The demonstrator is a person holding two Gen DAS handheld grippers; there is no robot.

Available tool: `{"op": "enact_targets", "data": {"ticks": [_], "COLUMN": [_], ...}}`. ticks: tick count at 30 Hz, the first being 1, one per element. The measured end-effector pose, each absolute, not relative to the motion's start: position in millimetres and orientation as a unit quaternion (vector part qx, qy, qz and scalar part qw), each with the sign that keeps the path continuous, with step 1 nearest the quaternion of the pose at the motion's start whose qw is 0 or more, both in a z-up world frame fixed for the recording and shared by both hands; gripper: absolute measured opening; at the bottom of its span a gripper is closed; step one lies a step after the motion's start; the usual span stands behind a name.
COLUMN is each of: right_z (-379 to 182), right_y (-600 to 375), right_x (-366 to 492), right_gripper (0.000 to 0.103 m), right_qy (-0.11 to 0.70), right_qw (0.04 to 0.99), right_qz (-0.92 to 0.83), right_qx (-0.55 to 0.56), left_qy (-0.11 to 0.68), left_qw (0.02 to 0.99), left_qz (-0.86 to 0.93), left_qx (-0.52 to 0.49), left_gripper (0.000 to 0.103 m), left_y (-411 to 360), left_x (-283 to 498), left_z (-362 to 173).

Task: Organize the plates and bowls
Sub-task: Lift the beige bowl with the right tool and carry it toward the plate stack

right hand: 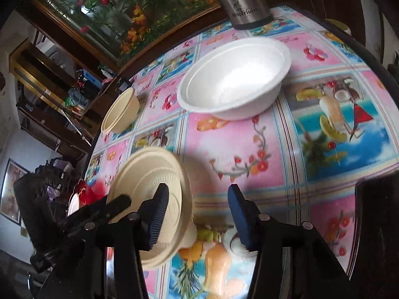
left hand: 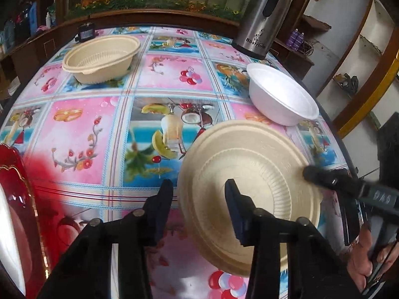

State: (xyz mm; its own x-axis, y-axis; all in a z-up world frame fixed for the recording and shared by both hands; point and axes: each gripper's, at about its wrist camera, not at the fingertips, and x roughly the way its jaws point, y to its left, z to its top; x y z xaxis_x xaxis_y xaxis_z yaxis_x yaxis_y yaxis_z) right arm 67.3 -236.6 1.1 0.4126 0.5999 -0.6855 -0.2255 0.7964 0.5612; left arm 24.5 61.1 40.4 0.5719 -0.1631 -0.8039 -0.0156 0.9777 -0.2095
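Both grippers sit low over the fruit-print tablecloth (left hand: 99,129), jaws spread, nothing between the pads. Left gripper (left hand: 199,204): its right finger (left hand: 234,209) overlaps the beige plate (left hand: 249,174), left finger off the rim over bare cloth; the plate is tilted, and whether its low edge touches the table is unclear. Right gripper (right hand: 198,214) is open too; seen from its own camera the beige plate (right hand: 154,174) stands just left of its left finger (right hand: 157,209), with the left gripper's black finger lying across the plate's near face. In the left view a blurred black finger of the right gripper reaches the plate's right rim, contact unclear.

Red plate (left hand: 15,174) with gold trim at far left of the left gripper, close by, partly cut off.

White foam bowl (right hand: 234,79) ahead of the right gripper, upright on the cloth, apart from the beige plate; in the left view the bowl is ahead-right.

Beige bowl (left hand: 99,57) far ahead-left of the left gripper, upright, near the table's back edge. Steel thermos (left hand: 264,17) far ahead-right, behind the white bowl.
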Motion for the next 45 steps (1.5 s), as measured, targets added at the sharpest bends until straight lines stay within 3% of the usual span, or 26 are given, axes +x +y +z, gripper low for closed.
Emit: {"op": "enact_targets", "data": {"ticks": [2,4,17,35,45], "right_z": [-4.5,-7.9,6.1,23.1,24.1], "right_y": [-233.0,-230.7,-217.6,-199.0,-187.3], "right_x": [66.7,65.5,53.7,38.4,37.2], "right_gripper": [0.023,0.016,0.015,0.015,0.015], "right_qy": [0.489,0.489,0.440,0.383,0.390], "right_qw": [0.809,0.810,0.828,0.834,0.833], "right_qz": [0.266,0.264,0.304,0.368,0.367], "right_qx": [0.190,0.188,0.171,0.151,0.139], "left_qy": [0.460,0.454,0.420,0.399,0.385], "left_qw": [0.882,0.886,0.907,0.915,0.921], "left_qz": [-0.043,-0.050,-0.024,-0.022,-0.023], "left_qx": [-0.094,-0.082,-0.026,-0.047,-0.056], "left_gripper": [0.040,0.040,0.040,0.044,0.045], "left_y": [57.9,50.4,37.3,51.2,58.3], "left_x": [23.3,19.3,-7.8,-30.4,-43.1], "left_z": [39.6,41.8,56.5,67.0,78.4]}}
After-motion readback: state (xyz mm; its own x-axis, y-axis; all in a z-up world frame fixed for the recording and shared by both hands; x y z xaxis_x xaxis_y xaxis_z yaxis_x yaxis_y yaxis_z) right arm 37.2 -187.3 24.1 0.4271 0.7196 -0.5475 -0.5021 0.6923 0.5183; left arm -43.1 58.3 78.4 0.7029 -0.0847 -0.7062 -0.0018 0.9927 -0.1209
